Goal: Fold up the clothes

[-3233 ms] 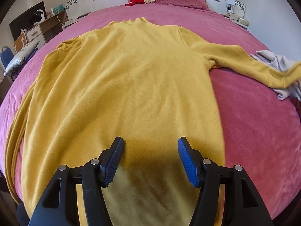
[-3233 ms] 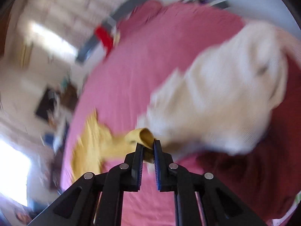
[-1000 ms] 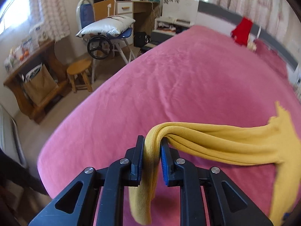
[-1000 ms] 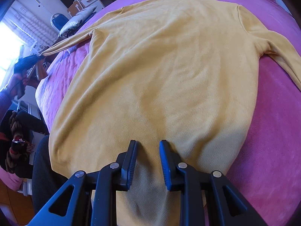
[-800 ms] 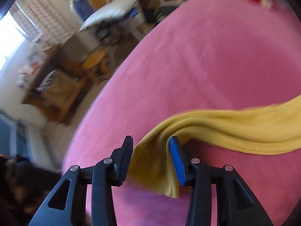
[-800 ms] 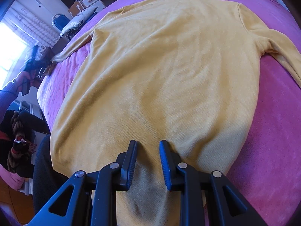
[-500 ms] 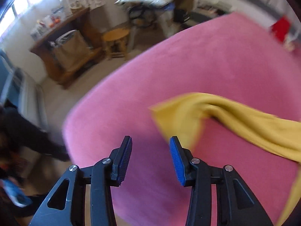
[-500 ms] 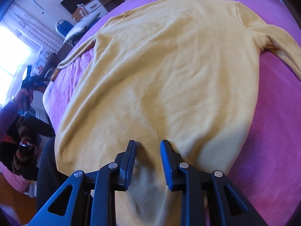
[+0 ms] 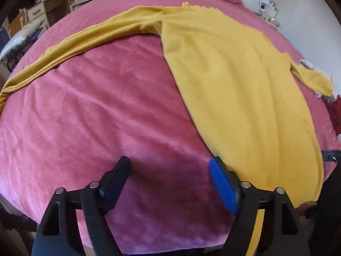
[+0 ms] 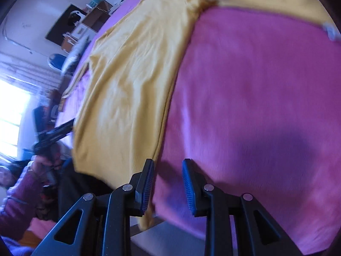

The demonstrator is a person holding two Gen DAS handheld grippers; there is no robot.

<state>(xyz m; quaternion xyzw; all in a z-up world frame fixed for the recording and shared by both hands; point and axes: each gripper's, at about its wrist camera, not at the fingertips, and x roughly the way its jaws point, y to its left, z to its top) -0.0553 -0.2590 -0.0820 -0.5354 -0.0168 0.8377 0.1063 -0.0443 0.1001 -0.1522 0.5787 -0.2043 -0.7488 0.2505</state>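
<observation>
Though near, sweater (image 9: 240, 85) outside jaws.

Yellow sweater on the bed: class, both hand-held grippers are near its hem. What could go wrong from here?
1. The yellow sweater hem hangs over the bed edge; a tug might slide it off.
2. The left hand-held gripper is open over bare cover and may pinch that instead.
3. The long sleeve lies stretched out and could drag during folding.

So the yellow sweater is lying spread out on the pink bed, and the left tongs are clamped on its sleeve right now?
Not quite. The yellow sweater does lie spread on the pink bed, but the left tongs are open and empty, as the left wrist view shows.
</observation>
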